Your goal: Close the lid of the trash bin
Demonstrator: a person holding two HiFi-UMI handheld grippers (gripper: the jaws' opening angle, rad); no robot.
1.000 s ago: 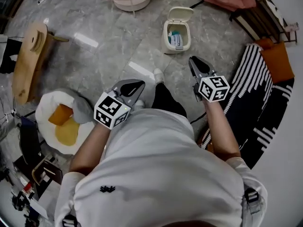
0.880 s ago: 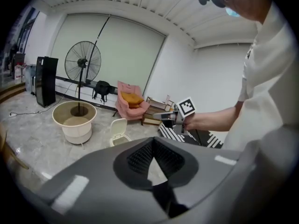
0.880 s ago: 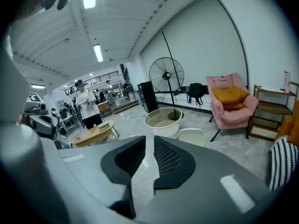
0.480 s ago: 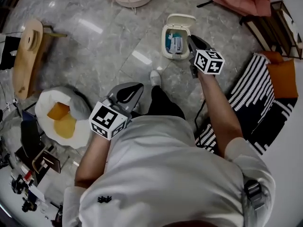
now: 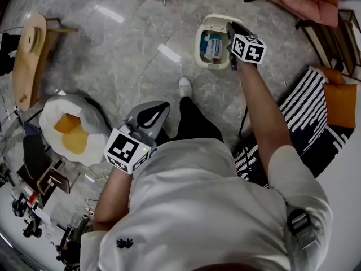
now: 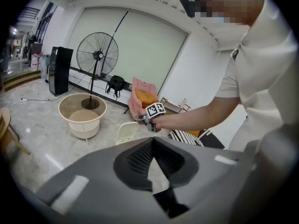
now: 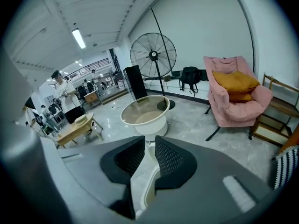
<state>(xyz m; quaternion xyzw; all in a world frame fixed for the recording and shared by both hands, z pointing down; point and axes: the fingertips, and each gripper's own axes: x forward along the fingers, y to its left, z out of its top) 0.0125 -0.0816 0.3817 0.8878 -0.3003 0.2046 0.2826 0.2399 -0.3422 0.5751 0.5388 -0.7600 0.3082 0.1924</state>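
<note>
Trash bin lid [image 5: 216,20] still up, right gripper [image 5: 231,27] now at it

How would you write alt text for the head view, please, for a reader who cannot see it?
Seen from above, a person in a white shirt reaches the right hand-held gripper to the raised lid of a cream trash bin on the marble floor. The left hand-held gripper hangs near the body.

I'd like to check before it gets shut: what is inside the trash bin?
The open trash bin holds blue and white packaging. Anything beneath that is covered, and the right gripper hides the bin's right rim.
</note>
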